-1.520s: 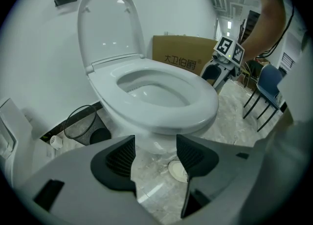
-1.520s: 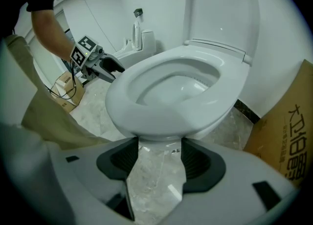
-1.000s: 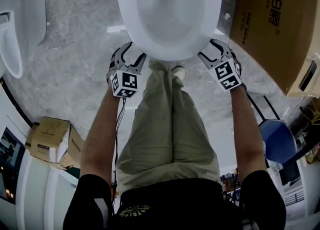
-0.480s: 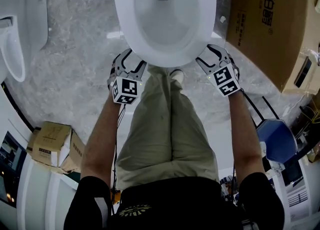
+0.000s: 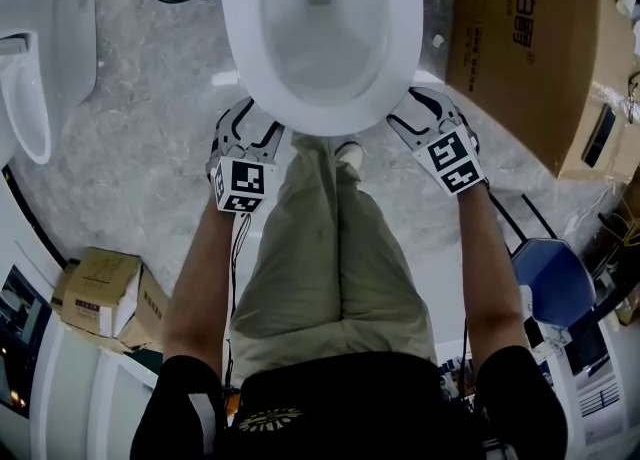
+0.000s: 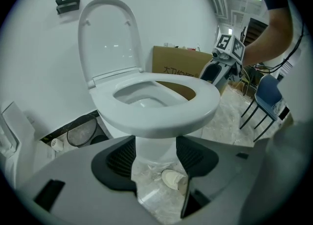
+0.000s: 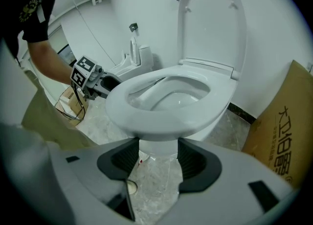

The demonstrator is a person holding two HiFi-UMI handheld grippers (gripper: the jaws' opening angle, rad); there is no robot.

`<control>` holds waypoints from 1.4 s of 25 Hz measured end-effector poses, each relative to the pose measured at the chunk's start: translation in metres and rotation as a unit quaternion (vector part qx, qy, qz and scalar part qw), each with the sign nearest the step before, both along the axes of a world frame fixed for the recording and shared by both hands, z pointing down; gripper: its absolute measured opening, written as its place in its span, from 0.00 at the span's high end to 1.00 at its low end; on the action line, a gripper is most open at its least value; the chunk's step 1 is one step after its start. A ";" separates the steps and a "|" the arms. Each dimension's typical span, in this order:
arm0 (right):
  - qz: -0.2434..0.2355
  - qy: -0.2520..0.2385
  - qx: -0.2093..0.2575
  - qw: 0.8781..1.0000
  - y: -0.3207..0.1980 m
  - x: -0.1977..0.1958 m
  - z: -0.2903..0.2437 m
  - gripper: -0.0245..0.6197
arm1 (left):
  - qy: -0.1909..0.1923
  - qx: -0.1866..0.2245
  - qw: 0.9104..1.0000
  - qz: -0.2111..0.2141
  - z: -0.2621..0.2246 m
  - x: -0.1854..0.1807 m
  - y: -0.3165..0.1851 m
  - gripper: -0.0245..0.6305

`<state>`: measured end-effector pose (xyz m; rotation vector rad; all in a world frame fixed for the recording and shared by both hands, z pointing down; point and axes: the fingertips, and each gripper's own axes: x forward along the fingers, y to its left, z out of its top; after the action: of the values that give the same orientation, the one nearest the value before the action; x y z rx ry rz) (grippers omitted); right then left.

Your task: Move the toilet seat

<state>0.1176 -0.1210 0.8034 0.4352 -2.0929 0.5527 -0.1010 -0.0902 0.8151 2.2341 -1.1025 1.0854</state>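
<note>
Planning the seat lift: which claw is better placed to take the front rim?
Right, barely: left claw and right claw both gape at the toilet seat front; right looks nearer the rim.

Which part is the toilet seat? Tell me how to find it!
Find the white toilet standing on the grey marble floor, beside the big cardboard box. The toilet seat is the flat ring lying down on top of it. Unlike the lid, which stands up by the wall, it has a big hole in the middle.

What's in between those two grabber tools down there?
In the head view, the toilet seat's front edge lies between the left gripper and right gripper, a shoe just below.
</note>
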 end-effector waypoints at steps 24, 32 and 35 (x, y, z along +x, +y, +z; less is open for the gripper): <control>0.017 -0.032 0.045 0.998 -0.025 -0.008 -0.093 0.58 | 0.011 0.040 0.998 -0.037 -0.080 -0.006 -0.027 0.55; 0.018 -0.048 0.060 0.997 -0.039 -0.011 -0.122 0.59 | 0.010 0.046 0.998 -0.043 -0.107 -0.007 -0.041 0.55; 0.020 -0.057 0.066 0.996 -0.045 -0.012 -0.134 0.59 | 0.008 0.052 0.998 -0.044 -0.116 -0.008 -0.047 0.55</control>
<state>0.1055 -0.1664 0.6698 0.5343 -2.2417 0.4743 -0.1088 -0.1375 0.6986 2.2457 -1.2659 0.9937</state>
